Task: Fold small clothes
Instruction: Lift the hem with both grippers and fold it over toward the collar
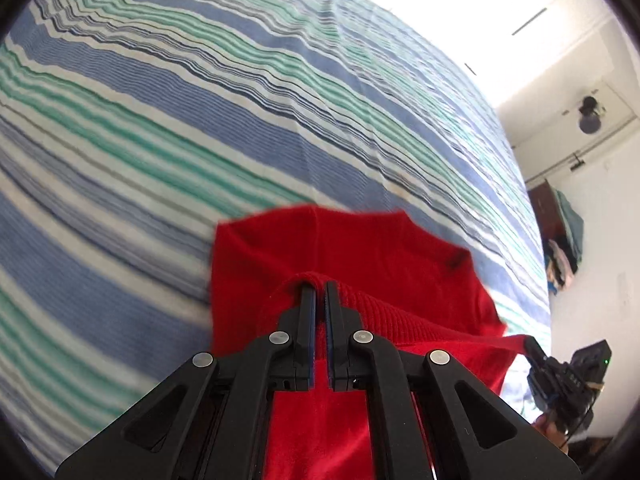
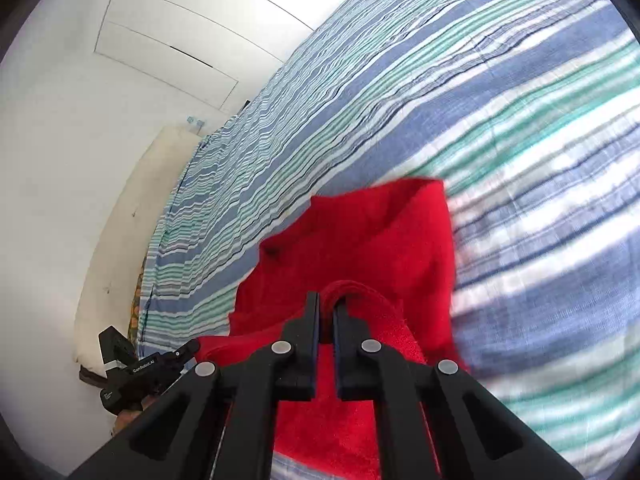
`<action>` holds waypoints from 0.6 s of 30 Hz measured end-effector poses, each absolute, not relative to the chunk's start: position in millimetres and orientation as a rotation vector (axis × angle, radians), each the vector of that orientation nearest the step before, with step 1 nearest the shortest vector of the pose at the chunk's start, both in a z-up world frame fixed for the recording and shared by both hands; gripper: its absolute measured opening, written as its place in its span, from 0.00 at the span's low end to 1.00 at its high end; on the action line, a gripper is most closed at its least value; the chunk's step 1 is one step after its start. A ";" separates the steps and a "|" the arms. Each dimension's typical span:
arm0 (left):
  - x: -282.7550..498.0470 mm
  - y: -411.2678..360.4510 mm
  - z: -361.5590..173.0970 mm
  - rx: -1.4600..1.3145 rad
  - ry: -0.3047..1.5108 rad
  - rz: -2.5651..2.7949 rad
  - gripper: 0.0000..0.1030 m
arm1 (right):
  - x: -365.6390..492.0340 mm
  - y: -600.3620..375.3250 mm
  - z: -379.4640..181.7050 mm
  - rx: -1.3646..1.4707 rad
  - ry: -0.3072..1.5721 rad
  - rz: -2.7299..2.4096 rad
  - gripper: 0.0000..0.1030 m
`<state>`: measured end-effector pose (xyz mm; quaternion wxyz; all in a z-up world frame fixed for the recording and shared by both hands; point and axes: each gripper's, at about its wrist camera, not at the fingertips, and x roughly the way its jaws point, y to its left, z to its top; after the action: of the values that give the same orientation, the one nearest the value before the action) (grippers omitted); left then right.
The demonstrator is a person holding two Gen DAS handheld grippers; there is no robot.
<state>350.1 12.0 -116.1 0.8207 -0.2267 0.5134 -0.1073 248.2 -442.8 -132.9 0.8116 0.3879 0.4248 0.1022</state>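
A small red knit garment (image 1: 340,248) hangs over the striped bed, held up by both grippers. My left gripper (image 1: 319,292) is shut on a ribbed edge of the red garment, which drapes over its fingertips. My right gripper (image 2: 327,304) is shut on another part of the same edge of the red garment (image 2: 380,236). The right gripper also shows in the left wrist view (image 1: 532,346) at the right, pinching a stretched corner. The left gripper shows in the right wrist view (image 2: 188,350) at the lower left.
A bedspread with blue, green and white stripes (image 1: 200,112) covers the bed (image 2: 480,100) below the garment. White wardrobe doors (image 2: 180,32) stand behind. A cream mattress edge (image 2: 120,240) lies by the wall. A pile of clothes (image 1: 560,248) sits at the far right.
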 end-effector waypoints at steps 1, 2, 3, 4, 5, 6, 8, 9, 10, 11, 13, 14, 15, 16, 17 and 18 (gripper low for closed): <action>363.4 12.6 -119.7 -0.484 1.095 -0.212 0.02 | 264.4 -441.9 -135.5 0.816 0.907 0.217 0.06; 374.6 12.8 -122.7 -0.483 1.097 -0.202 0.01 | 277.7 -441.7 -136.9 0.798 0.905 0.211 0.06; 383.8 12.3 -125.1 -0.481 1.099 -0.194 0.02 | 289.5 -440.5 -138.4 0.781 0.902 0.210 0.06; 394.6 11.9 -129.1 -0.479 1.103 -0.183 0.02 | 300.7 -440.2 -140.2 0.766 0.901 0.210 0.06; 401.0 10.9 -132.6 -0.476 1.106 -0.176 0.02 | 310.6 -440.1 -143.1 0.753 0.901 0.206 0.06; 408.1 9.2 -137.2 -0.468 1.110 -0.168 0.02 | 320.3 -438.8 -147.0 0.748 0.903 0.202 0.06; 417.7 5.1 -147.9 -0.456 1.112 -0.155 0.02 | 333.9 -438.7 -158.1 0.735 0.913 0.188 0.05; 422.6 2.9 -152.9 -0.454 1.114 -0.146 0.02 | 337.6 -439.3 -163.1 0.734 0.914 0.180 0.05; 426.2 1.7 -155.9 -0.456 1.116 -0.140 0.02 | 341.1 -439.7 -168.2 0.737 0.913 0.172 0.05; 431.5 -0.5 -160.4 -0.460 1.122 -0.140 0.03 | 343.1 -439.4 -173.4 0.742 0.914 0.162 0.05; 440.3 -2.5 -165.0 -0.460 1.154 -0.128 0.08 | 346.3 -440.3 -179.0 0.746 0.911 0.144 0.06; 442.2 -0.3 -164.8 -0.466 1.171 -0.125 0.11 | 347.1 -438.8 -179.2 0.729 0.917 0.129 0.07; 442.6 2.6 -162.4 -0.474 1.189 -0.124 0.16 | 349.0 -438.4 -177.3 0.708 0.922 0.114 0.10; 440.5 9.5 -155.8 -0.473 1.189 -0.116 0.37 | 348.4 -437.8 -172.9 0.691 0.920 0.101 0.26; 436.4 16.9 -147.6 -0.457 1.165 -0.093 0.61 | 347.6 -439.1 -165.8 0.681 0.908 0.091 0.52; 431.9 22.6 -139.5 -0.441 1.133 -0.069 0.68 | 342.6 -442.1 -158.6 0.677 0.889 0.096 0.63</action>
<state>431.9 22.6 -139.5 0.8201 -0.2071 0.5323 -0.0326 342.6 -442.1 -158.6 0.8469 0.3209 0.4216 0.0453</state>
